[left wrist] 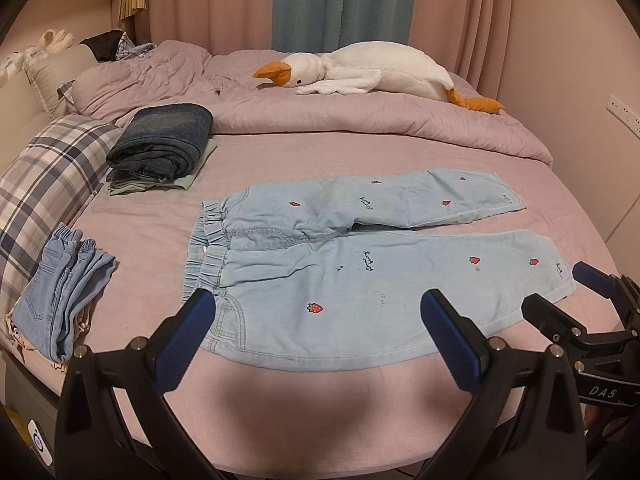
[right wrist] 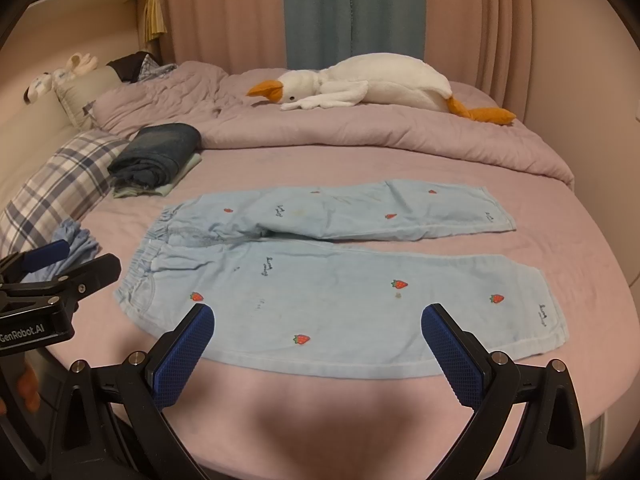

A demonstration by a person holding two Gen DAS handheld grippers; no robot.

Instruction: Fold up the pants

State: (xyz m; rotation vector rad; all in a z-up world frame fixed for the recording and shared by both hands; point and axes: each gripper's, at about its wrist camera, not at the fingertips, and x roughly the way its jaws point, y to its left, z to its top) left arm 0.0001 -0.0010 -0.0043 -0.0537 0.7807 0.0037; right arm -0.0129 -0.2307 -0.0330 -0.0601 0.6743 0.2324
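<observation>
- The light blue pants [left wrist: 360,264] are lying flat on the pink bed [left wrist: 140,220], waistband to the left, both legs reaching right.
- The left tongs [left wrist: 320,320] are gaping wide over the near leg, gripping nothing.
- The right tongs [right wrist: 318,332] are likewise gaping wide and empty above the near hem edge.
- A plush goose [left wrist: 372,72] is resting on the duvet behind.

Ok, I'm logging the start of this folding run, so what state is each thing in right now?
strawberry pants: unfolded, spread flat on the bed, legs apart.
left gripper: open, empty, over the pants' near edge.
right gripper: open, empty.
dark jeans: folded, stacked on a folded green garment.
light jeans: folded, at the bed's left edge.
</observation>
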